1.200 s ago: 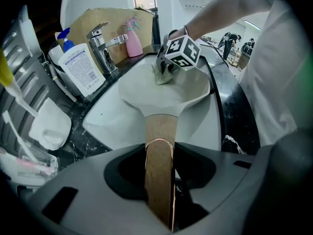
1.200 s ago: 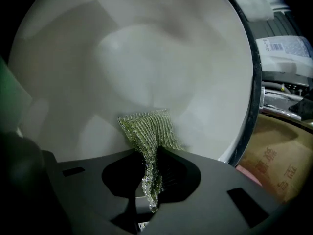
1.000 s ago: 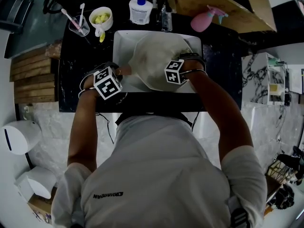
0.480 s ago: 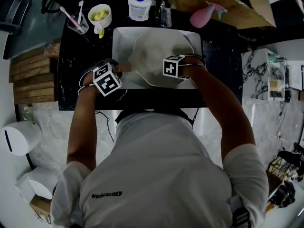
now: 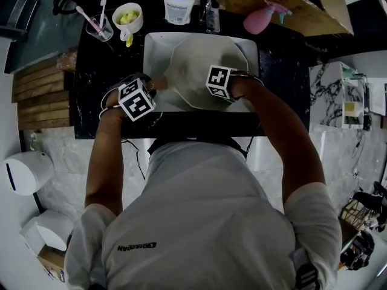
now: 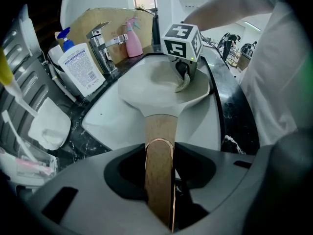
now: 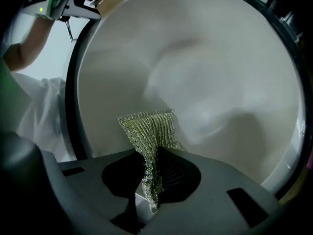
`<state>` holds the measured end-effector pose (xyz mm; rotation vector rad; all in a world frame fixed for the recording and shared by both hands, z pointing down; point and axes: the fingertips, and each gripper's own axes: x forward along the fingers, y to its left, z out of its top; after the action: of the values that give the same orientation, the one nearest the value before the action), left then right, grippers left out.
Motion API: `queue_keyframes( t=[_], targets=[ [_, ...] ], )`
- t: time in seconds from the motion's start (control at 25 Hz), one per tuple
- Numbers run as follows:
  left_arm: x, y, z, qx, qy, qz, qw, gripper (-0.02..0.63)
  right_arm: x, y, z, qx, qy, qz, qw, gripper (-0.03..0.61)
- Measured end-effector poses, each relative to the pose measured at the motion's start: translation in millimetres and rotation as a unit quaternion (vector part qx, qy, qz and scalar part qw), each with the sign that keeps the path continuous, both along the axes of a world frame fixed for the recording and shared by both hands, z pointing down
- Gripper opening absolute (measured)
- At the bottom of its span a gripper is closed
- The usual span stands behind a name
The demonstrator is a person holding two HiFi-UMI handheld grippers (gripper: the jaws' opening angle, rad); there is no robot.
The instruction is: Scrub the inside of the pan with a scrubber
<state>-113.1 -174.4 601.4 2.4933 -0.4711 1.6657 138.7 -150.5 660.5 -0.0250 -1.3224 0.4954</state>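
Observation:
A pan (image 5: 202, 71) with a pale inside lies tilted in the white sink (image 5: 154, 50). Its wooden handle (image 6: 160, 160) runs straight between the jaws of my left gripper (image 6: 160, 185), which is shut on it at the sink's left front (image 5: 136, 99). My right gripper (image 5: 221, 82) reaches into the pan from the right. It is shut on a greenish mesh scrubber (image 7: 149, 133) whose free end presses against the pan's inner wall (image 7: 210, 67). The left gripper view shows the scrubber (image 6: 183, 84) hanging below the right gripper's marker cube (image 6: 182, 40).
Behind the sink stand a faucet (image 5: 211, 14), a white soap bottle (image 5: 179, 8) and a pink spray bottle (image 5: 261, 20). A bowl of yellow pieces (image 5: 128, 18) and a cup of toothbrushes (image 5: 98, 29) sit on the black counter (image 5: 100, 101) at back left.
My right gripper has slid a little farther away across the pan's inside with the scrubber. The left gripper keeps its hold on the handle almost still.

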Motion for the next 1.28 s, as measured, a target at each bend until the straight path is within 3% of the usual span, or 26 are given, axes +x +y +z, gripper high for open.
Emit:
queue_keyframes(
  t=[0.24,0.48,0.76,1.0,1.16,1.28],
  targets=[
    [-1,0,1,0.003,-0.002,0.000,1.0000,0.169,-23,17,-5,-0.075,-0.046,0.057,0.994,0.080],
    [-1,1,3,-0.004,0.000,-0.003,1.0000,0.169,-42,23,-7,-0.118,-0.079,0.095,0.985,0.080],
    [-1,2,3,-0.007,0.000,-0.005,1.0000,0.169,-67,32,-18,-0.169,-0.142,0.150,0.964,0.080],
    [-1,2,3,-0.009,0.001,-0.005,1.0000,0.169,-89,36,-33,-0.210,-0.209,0.193,0.936,0.080],
    [-1,2,3,-0.008,0.001,-0.003,1.0000,0.169,-90,30,-41,-0.190,-0.252,0.200,0.928,0.080],
    [-1,1,3,-0.007,0.001,-0.002,1.0000,0.169,-87,12,-48,-0.114,-0.279,0.187,0.935,0.080]
  ],
)
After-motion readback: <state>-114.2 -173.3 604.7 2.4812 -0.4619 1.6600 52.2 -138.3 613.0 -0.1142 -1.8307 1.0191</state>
